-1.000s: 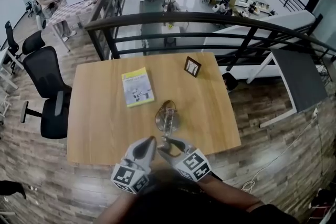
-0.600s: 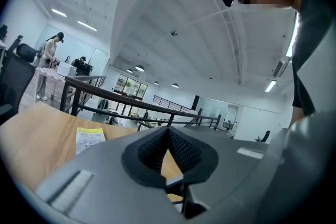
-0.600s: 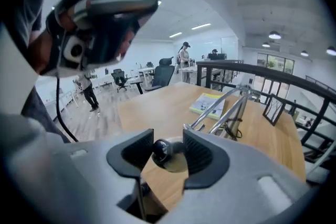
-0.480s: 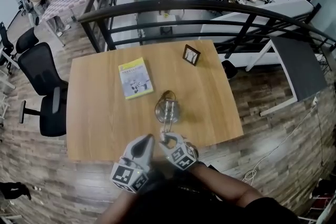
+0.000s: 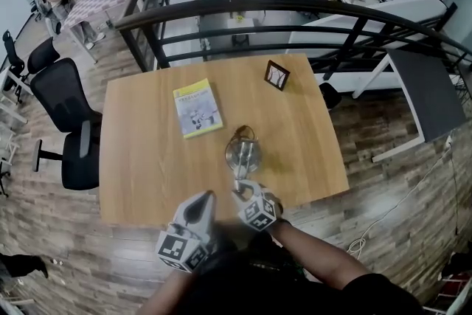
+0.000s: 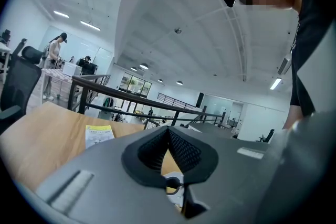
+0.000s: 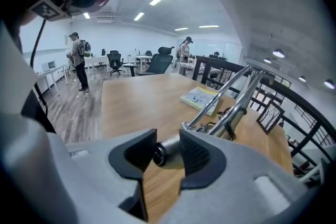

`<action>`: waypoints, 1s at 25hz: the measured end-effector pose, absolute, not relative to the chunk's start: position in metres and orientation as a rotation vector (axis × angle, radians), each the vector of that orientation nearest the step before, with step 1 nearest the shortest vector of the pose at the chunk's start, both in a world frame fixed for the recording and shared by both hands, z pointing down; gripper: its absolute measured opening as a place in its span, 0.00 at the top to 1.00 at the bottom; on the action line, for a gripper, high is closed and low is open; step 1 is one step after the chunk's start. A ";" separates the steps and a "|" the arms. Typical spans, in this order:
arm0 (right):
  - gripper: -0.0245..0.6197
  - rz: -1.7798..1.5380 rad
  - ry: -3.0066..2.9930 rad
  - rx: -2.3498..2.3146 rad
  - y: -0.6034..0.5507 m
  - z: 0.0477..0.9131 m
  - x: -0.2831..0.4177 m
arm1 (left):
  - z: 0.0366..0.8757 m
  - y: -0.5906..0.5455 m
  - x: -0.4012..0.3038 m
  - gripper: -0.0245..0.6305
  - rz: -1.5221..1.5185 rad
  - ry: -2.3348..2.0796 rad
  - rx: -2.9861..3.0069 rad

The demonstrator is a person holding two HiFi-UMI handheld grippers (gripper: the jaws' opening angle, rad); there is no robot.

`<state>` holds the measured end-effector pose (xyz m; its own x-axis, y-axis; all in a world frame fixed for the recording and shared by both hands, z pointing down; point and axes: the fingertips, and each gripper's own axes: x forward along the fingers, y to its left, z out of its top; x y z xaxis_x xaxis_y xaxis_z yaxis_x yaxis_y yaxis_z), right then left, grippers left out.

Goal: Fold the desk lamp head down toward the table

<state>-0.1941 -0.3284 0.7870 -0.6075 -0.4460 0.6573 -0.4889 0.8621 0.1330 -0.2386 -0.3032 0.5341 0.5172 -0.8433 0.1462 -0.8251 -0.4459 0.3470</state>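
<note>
A chrome desk lamp (image 5: 242,153) stands on the wooden table (image 5: 147,158), its round base near the middle and its rods folding toward me. In the right gripper view the rods (image 7: 236,97) run down to the lamp head's chrome end (image 7: 169,150). That end lies between the pads of my right gripper (image 7: 167,152), whose jaws are closing onto it. In the head view the right gripper (image 5: 240,192) sits just in front of the lamp base. My left gripper (image 5: 205,199) hovers beside it at the table's near edge, its jaws (image 6: 168,131) shut and empty.
A yellow-green booklet (image 5: 197,108) lies on the table's left half, and a small picture frame (image 5: 276,75) stands at the far right corner. A black railing (image 5: 295,11) runs behind the table. A black office chair (image 5: 63,107) stands to its left.
My right gripper has sunk toward the table with the lamp head's end, and the lamp's rods now lie lower. The left gripper has hardly shifted.
</note>
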 end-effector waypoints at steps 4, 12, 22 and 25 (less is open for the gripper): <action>0.75 0.068 -2.309 0.673 -0.330 0.789 -0.192 | 0.535 -0.303 -0.237 0.96 -0.070 -1.380 2.388; 0.79 0.157 -2.441 0.712 -0.328 0.717 -0.201 | 0.524 -0.309 -0.234 0.96 -0.101 -1.346 2.421; 0.95 0.260 -2.808 0.949 -0.343 0.536 -0.206 | 0.475 -0.331 -0.233 0.96 -0.191 -1.345 2.560; 0.96 0.251 -2.848 1.009 -0.345 0.516 -0.200 | 0.465 -0.334 -0.231 0.96 -0.216 -1.331 2.593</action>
